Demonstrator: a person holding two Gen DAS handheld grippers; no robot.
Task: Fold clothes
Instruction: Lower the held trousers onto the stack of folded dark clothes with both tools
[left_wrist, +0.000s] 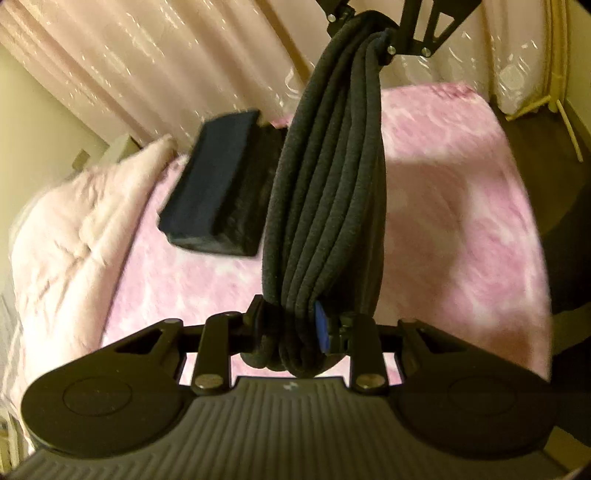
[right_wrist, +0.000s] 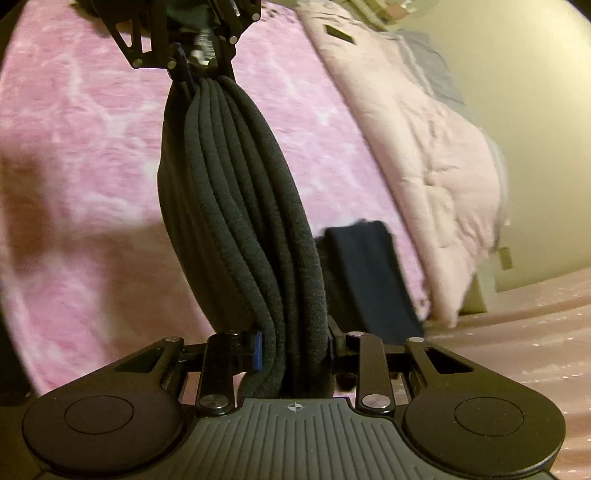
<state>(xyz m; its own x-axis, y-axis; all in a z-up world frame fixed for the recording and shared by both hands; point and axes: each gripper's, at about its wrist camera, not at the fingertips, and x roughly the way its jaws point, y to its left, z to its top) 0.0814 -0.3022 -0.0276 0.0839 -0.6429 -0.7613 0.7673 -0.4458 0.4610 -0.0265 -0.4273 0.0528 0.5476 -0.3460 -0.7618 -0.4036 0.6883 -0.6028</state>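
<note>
A folded dark grey garment (left_wrist: 325, 184) hangs in the air between my two grippers, its stacked layers showing as ridges. My left gripper (left_wrist: 301, 328) is shut on one end of it. My right gripper (right_wrist: 295, 347) is shut on the other end of the same garment (right_wrist: 243, 221). Each gripper shows at the top of the other's view, the right one in the left wrist view (left_wrist: 384, 33) and the left one in the right wrist view (right_wrist: 199, 48). The garment is held above a pink bed cover (left_wrist: 443, 206). A stack of folded dark clothes (left_wrist: 218, 181) lies on the bed beside it.
A pale pink quilt (left_wrist: 77, 236) is bunched along one side of the bed, also in the right wrist view (right_wrist: 424, 155). Pale curtains (left_wrist: 147, 62) hang behind the bed. The stack of folded clothes (right_wrist: 369, 280) sits near the quilt. Dark floor (left_wrist: 546, 155) borders the bed.
</note>
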